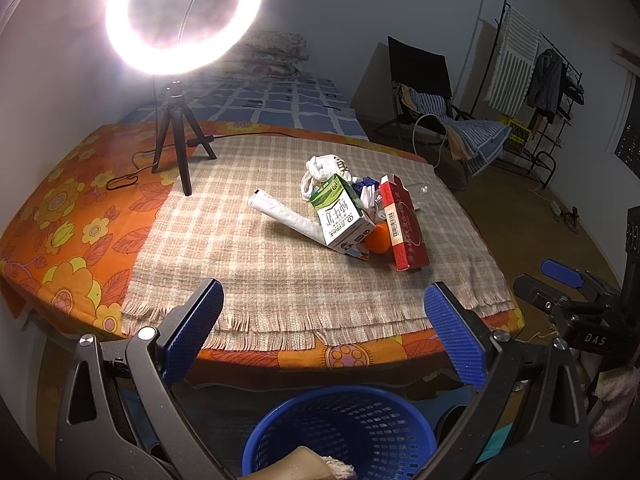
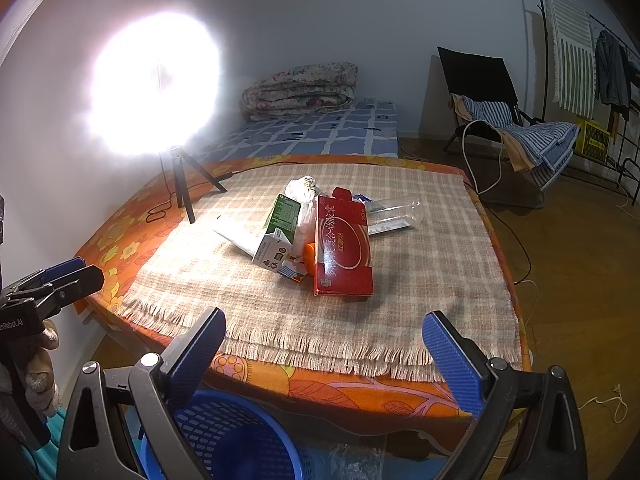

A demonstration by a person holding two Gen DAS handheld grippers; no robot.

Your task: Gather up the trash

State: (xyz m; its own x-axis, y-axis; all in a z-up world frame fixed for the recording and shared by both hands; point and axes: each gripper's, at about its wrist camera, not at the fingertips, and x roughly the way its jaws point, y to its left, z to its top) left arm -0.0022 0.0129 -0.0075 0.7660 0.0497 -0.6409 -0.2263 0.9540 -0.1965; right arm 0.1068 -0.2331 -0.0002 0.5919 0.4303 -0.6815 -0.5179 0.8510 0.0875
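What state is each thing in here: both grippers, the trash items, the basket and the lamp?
left gripper: open, empty, short of the table.
right gripper: open, empty.
red box: lying flat, far end flap open.
milk carton: tilted, leaning on the pile.
clear plastic bottle: lying on its side.
blue basket: upright below the table edge.
ring light: on.

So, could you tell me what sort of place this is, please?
Most likely a bedroom at home: a mattress with a folded quilt, a clothes rack, and a folding chair draped with laundry.
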